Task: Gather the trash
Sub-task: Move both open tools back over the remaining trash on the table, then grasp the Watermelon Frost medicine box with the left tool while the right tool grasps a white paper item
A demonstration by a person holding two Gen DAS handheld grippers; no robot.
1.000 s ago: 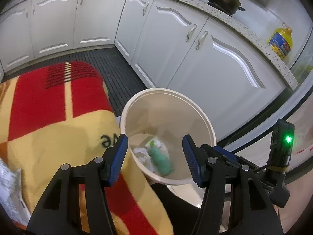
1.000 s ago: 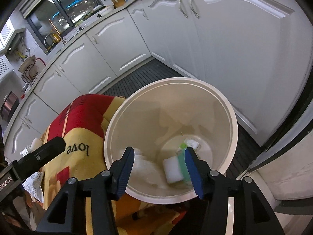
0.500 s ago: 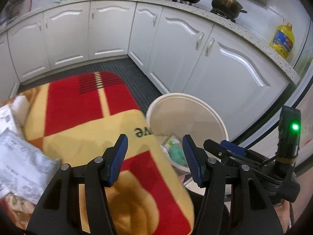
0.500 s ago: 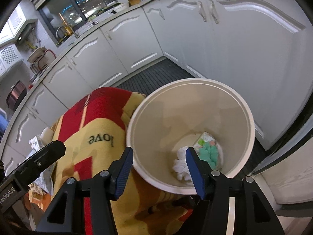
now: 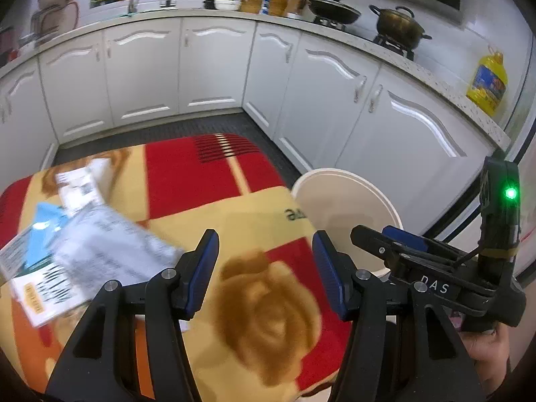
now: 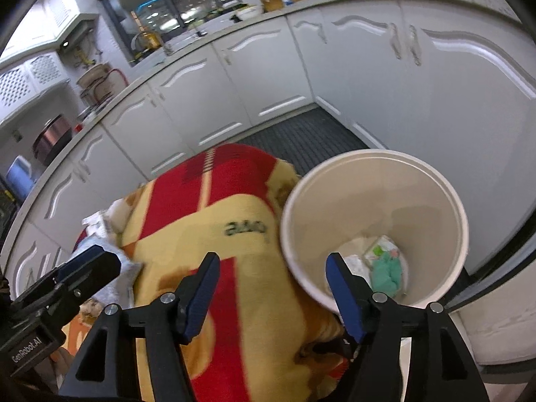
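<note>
**Both grippers empty over the blanket, bin off to the right**

White kitchen cabinets point(image 5: 207, 77) wrap the far side of the room beyond both sets of jaws, with a dark ribbed floor mat point(image 6: 301, 137) at their foot.

A red and yellow blanket point(image 5: 254, 221) covers the surface directly under and ahead of the left gripper point(image 5: 264, 268); its brown flower print lies right between those jaws. The same blanket fills the space under the left jaw of the right gripper point(image 6: 273, 288).

The cream trash bin point(image 6: 378, 174) stands open just beyond and to the right of the right gripper's jaws, its rim touching the blanket's edge; the right blue pad overlaps the bin's near wall. From the left wrist the bin sits past the right jaw, partly hidden by the right gripper's body.

Loose packaging point(image 5: 87, 248), grey and white wrappers with a light blue piece, lies on the blanket to the left of the left jaw, blurred.

Inside the bin, at its bottom, rest crumpled white paper and a green scrap point(image 6: 388, 269), just right of the right gripper's right pad.

The left gripper's jaws stand about half open with nothing between them. The right gripper's jaws have just been opening, are likewise parted, and hold nothing.
</note>
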